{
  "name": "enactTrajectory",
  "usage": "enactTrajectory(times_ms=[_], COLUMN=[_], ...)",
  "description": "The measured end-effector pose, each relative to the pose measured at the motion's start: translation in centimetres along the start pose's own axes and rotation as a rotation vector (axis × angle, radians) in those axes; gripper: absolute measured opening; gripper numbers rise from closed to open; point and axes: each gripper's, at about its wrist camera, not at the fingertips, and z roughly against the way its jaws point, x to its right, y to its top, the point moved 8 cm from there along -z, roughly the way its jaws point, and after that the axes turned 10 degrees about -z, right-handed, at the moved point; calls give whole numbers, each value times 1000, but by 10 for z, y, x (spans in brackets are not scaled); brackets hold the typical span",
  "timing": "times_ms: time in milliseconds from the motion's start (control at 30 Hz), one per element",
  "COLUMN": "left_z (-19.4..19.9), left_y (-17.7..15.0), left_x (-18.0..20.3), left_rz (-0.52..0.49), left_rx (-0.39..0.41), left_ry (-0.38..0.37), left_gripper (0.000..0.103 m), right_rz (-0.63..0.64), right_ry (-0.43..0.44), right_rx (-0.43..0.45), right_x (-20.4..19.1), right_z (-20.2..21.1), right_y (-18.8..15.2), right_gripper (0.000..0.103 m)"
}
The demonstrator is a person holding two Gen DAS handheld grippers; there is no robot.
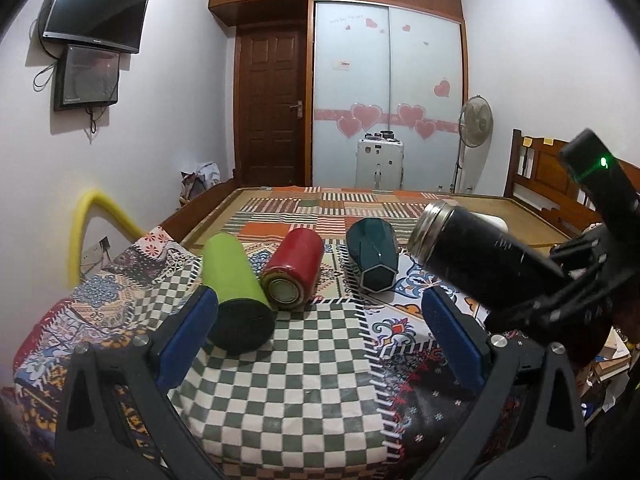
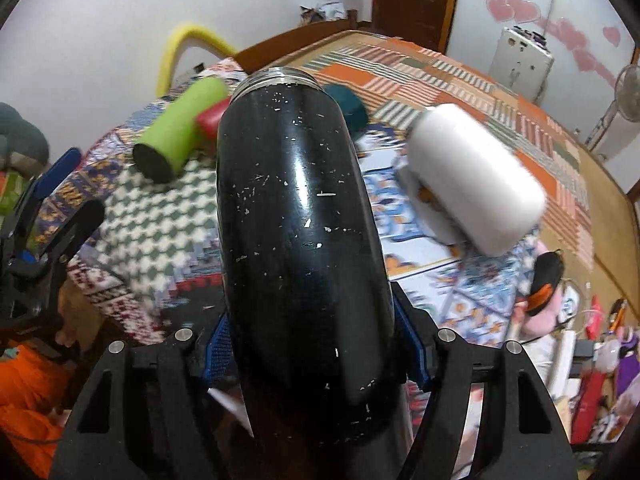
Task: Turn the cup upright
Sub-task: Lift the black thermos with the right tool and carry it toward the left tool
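Observation:
My right gripper (image 2: pixel 312 356) is shut on a black cup (image 2: pixel 296 208) with a steel rim, held in the air and tilted, rim pointing away from me. It shows in the left wrist view (image 1: pixel 480 256) at the right, above the bed. A green cup (image 1: pixel 232 272), a red cup (image 1: pixel 294 270) and a dark teal cup (image 1: pixel 370 258) lie on their sides on the patterned cloth (image 1: pixel 304 360). A white cup (image 2: pixel 476 176) lies on its side at the right. My left gripper (image 1: pixel 320 336) is open and empty, its left finger beside the green cup's base.
The bed (image 1: pixel 480 208) carries a striped patchwork cover further back. A yellow foam tube (image 1: pixel 88 224) stands at the left edge. A wooden headboard (image 1: pixel 544 176), a fan (image 1: pixel 474 120) and a white case (image 1: pixel 378 164) stand behind.

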Motion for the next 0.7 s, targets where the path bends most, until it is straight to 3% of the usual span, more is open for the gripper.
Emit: enactTrajectory(times_ms=[200,700], left_z=[8,5], left_y=[-7,-37], left_x=[-17,-39], left_rz=[14,66], left_rx=[-7,-37], left_ry=[11,20], left_gripper=[103,103], right_rz=[17,64], right_ry=[37,-24], right_rx=[-48,-202], right_x=[-36,-58], right_z=[-27,-73], right_y=[-10,-5], right_gripper=[66,66])
